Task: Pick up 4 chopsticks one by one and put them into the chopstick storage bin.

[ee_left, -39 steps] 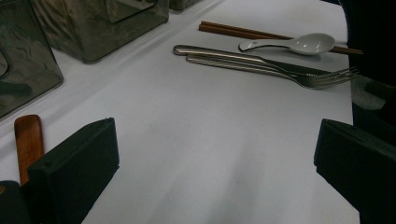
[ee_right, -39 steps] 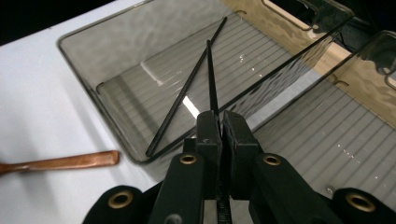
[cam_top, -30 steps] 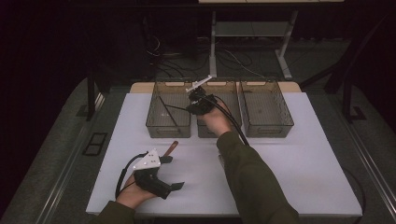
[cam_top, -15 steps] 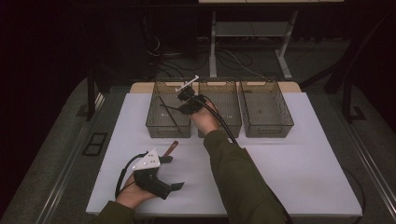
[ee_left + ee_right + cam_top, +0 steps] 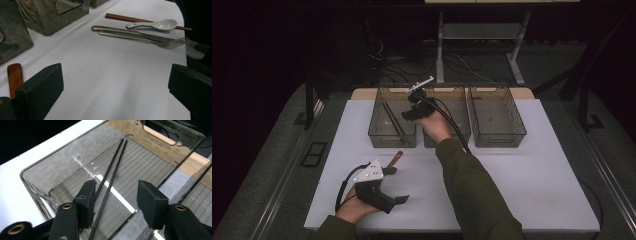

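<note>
Hovering over the left bin in the upper middle of the high view, the right gripper has just been opening its fingers; the black chopsticks lie loose on the bin floor below. Lower left, the left gripper rests wide open on bare bench.

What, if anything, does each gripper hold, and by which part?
Nothing: the right gripper has just been opening above the black chopsticks in the bin; the left gripper stands open.
</note>
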The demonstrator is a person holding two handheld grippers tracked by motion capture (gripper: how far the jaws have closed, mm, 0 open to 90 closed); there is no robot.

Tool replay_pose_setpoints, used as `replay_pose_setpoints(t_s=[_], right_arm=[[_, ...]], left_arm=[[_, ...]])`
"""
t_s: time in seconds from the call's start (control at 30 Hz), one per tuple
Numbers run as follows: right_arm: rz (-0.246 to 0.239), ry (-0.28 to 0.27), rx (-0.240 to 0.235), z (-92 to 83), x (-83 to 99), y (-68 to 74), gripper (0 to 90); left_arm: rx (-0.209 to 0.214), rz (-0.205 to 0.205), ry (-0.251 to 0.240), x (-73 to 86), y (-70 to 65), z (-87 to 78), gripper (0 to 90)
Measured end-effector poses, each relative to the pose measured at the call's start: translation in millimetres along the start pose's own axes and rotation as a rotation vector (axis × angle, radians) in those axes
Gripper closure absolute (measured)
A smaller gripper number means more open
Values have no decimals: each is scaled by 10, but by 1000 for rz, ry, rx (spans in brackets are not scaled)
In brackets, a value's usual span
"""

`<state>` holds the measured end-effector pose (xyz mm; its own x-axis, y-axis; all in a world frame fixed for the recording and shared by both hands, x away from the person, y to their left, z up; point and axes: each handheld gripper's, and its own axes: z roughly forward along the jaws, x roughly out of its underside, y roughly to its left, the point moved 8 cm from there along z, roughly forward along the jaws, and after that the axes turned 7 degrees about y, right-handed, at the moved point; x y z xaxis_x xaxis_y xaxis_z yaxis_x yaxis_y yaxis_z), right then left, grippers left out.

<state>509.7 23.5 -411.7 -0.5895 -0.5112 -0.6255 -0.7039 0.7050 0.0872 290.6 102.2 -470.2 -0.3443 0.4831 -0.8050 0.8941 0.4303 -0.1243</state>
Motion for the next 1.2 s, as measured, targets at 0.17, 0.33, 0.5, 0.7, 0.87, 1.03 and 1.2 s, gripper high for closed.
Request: replay_pose_setpoints(t_s=[0.17,0.33,0.5,0.7,0.87,1.03,1.2], right_arm=[[3,-2,-14,-102,33,-46,459],[-12,-9,-43,-247,97,-77,463],[-29,-13,-52,-401,198,-124,441],[-47,-24,-46,-593,369,-210,400],[-52,-35,-49,-741,511,-277,376],[-51,-54,-72,-850,642,-319,366],[-69,-54,-64,-922,772,-344,355]], left_arm=[[-2,-6,0,3,3,-1,0],[-5,-7,3,6,6,2,0],[-8,-5,8,9,12,7,0],[-14,1,19,19,20,0,0],[-15,-6,16,20,21,10,0],[-17,-7,17,23,21,10,0],[-18,-9,15,22,21,13,0]])
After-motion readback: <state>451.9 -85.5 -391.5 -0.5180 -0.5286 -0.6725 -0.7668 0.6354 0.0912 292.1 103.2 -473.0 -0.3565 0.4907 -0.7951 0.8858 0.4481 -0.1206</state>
